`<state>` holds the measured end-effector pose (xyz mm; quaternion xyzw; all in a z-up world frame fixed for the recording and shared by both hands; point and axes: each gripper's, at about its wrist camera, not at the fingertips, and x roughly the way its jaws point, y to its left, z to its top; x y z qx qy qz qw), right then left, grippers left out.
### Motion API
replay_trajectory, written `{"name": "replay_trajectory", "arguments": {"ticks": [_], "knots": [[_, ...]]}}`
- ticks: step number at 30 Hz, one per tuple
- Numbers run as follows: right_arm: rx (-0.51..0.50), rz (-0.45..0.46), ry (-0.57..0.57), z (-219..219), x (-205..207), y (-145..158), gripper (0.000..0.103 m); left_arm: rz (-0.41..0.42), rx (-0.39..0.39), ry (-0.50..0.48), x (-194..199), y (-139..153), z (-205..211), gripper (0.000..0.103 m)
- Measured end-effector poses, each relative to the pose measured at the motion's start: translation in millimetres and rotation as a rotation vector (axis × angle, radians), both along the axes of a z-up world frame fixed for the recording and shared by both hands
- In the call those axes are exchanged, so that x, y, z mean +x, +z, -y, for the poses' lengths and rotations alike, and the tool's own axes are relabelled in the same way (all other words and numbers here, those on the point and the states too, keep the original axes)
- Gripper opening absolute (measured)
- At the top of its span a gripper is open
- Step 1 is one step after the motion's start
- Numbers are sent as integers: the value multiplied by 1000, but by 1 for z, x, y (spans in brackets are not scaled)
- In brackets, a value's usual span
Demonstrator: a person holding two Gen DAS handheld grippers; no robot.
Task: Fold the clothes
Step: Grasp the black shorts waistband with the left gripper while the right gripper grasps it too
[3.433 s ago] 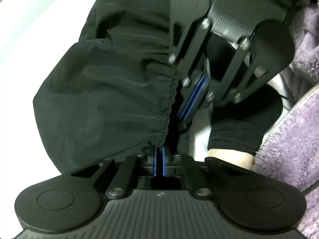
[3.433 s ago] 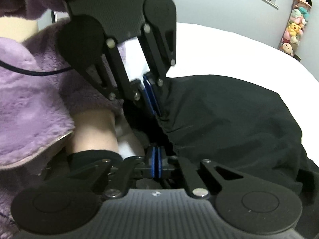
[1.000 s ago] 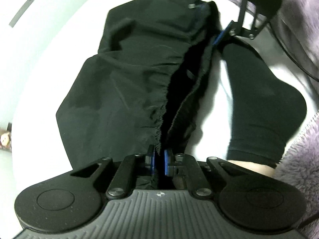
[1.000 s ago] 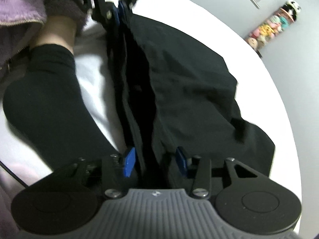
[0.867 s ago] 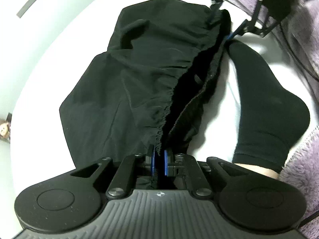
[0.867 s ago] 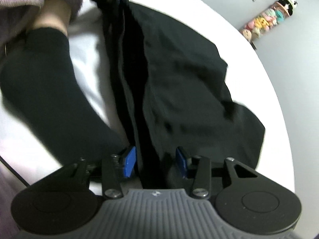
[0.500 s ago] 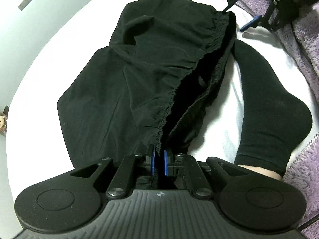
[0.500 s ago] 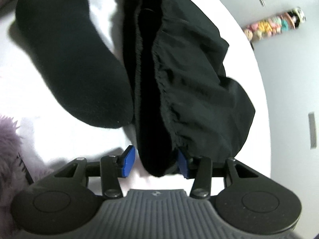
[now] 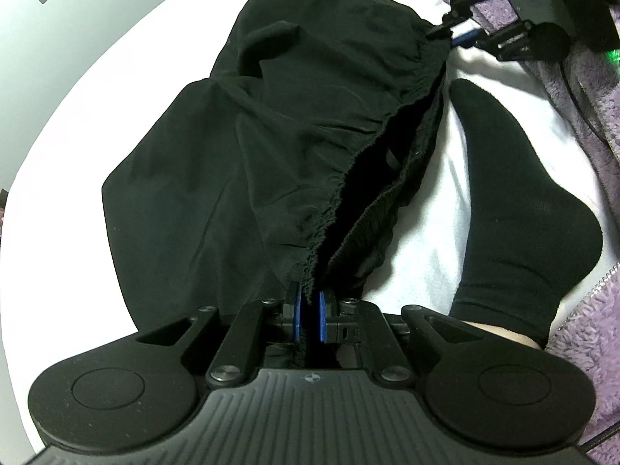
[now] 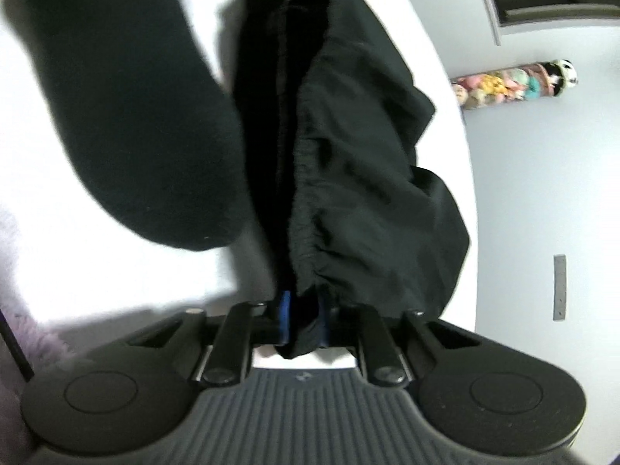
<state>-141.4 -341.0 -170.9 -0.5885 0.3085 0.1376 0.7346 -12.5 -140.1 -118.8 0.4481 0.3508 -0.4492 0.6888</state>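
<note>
Right gripper (image 10: 304,319) shifted, closing on waistband (image 10: 306,232)

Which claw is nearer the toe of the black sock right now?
Right. The right claw grips the shorts waistband beside the sock toe; the left claw grips the other end, near the sock's ankle.

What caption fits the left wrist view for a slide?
Left gripper pinching the shorts by the waistband on a white bed, a socked foot alongside.

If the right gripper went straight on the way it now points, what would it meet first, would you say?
The right gripper is closing on the black garment's waistband, so it would likely just push into that fabric.
</note>
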Motion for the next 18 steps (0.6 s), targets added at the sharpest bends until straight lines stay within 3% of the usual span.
{"name": "replay_trajectory", "arguments": {"ticks": [5, 11, 18], "knots": [[45, 19, -22, 6, 1, 5, 11, -5, 18, -47, -5, -5, -4, 12], [98, 25, -54, 13, 22, 8, 11, 39, 63, -131, -19, -3, -20, 38], [117, 17, -78, 14, 29, 7, 10, 52, 120, -156, -32, -7, -28, 40]]}}
